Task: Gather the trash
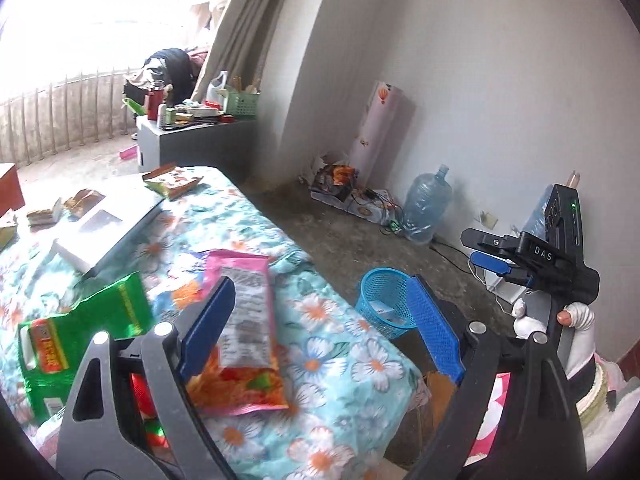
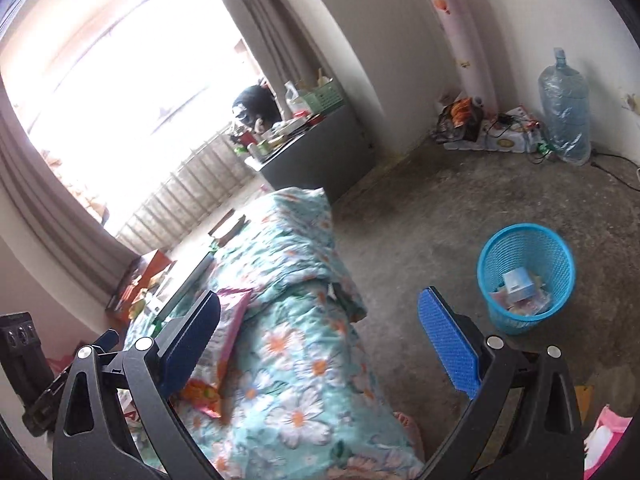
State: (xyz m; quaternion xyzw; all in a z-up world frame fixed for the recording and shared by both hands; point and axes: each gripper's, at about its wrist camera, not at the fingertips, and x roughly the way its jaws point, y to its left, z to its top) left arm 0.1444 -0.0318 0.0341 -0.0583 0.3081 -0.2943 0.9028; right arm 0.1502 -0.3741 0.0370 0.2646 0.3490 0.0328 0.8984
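From the left wrist camera we see, at the far left of the bed (image 1: 340, 360), a green wrapper (image 1: 80, 332) lying on the floral quilt. Beside it sits a pink and orange snack packet (image 1: 244, 320), flat on the quilt near the bed's edge. Further back on the bed lie a white flat box (image 1: 116, 224) and 2 or more small wrappers, among them a red and green packet (image 1: 172, 180) close to the far end. Our left claw (image 1: 320, 324) stands wide open above the bed edge with nothing between its blue pads; its left pad overlaps the pink packet in this view, but we cannot tell whether it touches it. To the right, on the concrete floor, stands the blue mesh bin (image 1: 384, 300), partly hidden behind the right pad. At the far right edge a gloved hand (image 1: 576, 316) holds the right claw (image 1: 484, 250), seen from the side.

From the right wrist camera, the pink packet (image 2: 228, 320) shows at the left behind the left pad. Our right claw (image 2: 320, 340) is also spread wide and empty, over the bed corner. Right of it the blue bin (image 2: 524, 276) stands on the floor, well apart from the bed, with a small pale box and some wrappers inside. A large water bottle (image 2: 564, 108) stands against the far wall.
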